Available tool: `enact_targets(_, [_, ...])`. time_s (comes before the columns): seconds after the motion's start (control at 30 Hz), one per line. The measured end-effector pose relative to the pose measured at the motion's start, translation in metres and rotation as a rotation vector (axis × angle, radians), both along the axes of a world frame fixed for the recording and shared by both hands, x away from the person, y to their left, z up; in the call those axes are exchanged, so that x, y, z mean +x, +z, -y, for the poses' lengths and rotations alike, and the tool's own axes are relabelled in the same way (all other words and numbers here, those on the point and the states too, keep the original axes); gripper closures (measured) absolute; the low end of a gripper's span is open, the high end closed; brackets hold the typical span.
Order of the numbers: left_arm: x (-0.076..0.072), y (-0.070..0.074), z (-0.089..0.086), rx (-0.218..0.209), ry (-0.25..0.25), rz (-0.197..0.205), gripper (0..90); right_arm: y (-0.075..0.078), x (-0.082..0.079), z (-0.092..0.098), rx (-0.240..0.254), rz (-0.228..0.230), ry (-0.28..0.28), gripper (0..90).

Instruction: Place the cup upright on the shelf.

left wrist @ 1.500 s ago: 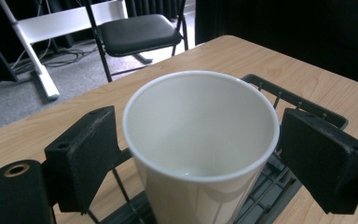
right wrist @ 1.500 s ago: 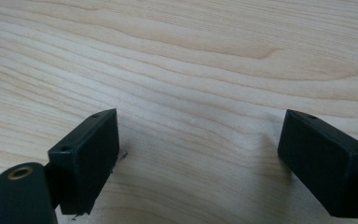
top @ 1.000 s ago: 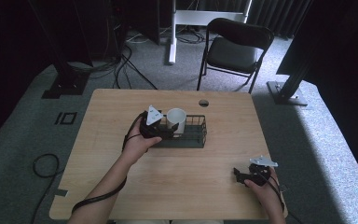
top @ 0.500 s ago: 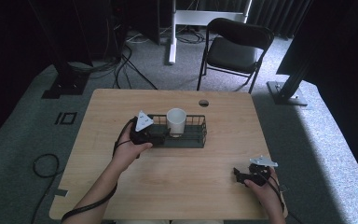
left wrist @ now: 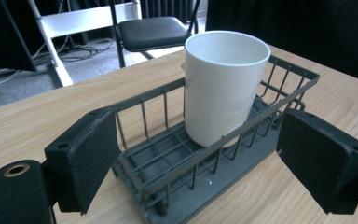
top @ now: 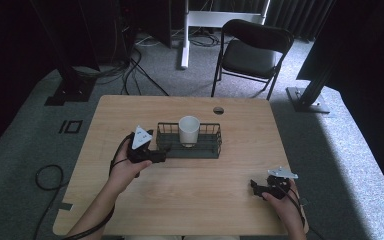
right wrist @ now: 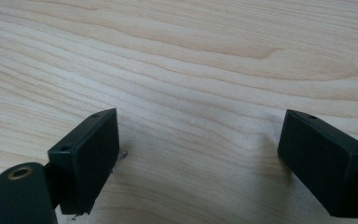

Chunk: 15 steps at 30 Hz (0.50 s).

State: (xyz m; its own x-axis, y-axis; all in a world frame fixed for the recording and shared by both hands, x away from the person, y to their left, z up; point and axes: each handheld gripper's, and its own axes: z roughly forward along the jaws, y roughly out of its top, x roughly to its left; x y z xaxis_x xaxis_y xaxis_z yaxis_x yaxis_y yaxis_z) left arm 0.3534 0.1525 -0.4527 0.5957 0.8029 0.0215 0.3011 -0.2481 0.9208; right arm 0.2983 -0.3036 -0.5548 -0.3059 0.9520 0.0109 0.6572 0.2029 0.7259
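Light wood table (top: 190,195), round hole near far edge; dark wire basket (top: 189,148) directly on it at centre, nothing else resting on top.

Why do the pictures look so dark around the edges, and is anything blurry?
High view: light falls on the table while the room behind stays black. Left gripper view: the white cup and wire basket are crisp, the chair softer. Right gripper view: wood grain sharp, soft shadows under the jaws.

Dim room, dark at the edges of the high view; daylight on the floor at right. Soft sheen on the white cup (left wrist: 223,84). Close gripper views slightly soft, wood grain (right wrist: 177,56) blurred nearby.
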Motion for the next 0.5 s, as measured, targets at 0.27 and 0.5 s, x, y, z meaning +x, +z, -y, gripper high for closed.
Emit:
enact_targets(0.27, [-0.016,-0.005,-0.017,-0.025,0.011,0.002,13.3,0.0,0.0,0.0,0.0,0.0,0.0,12.2])
enact_targets(0.5, [-0.028,-0.014,-0.033,-0.022,0.029,-0.005,13.3,0.0,0.0,0.0,0.0,0.0,0.0,12.2])
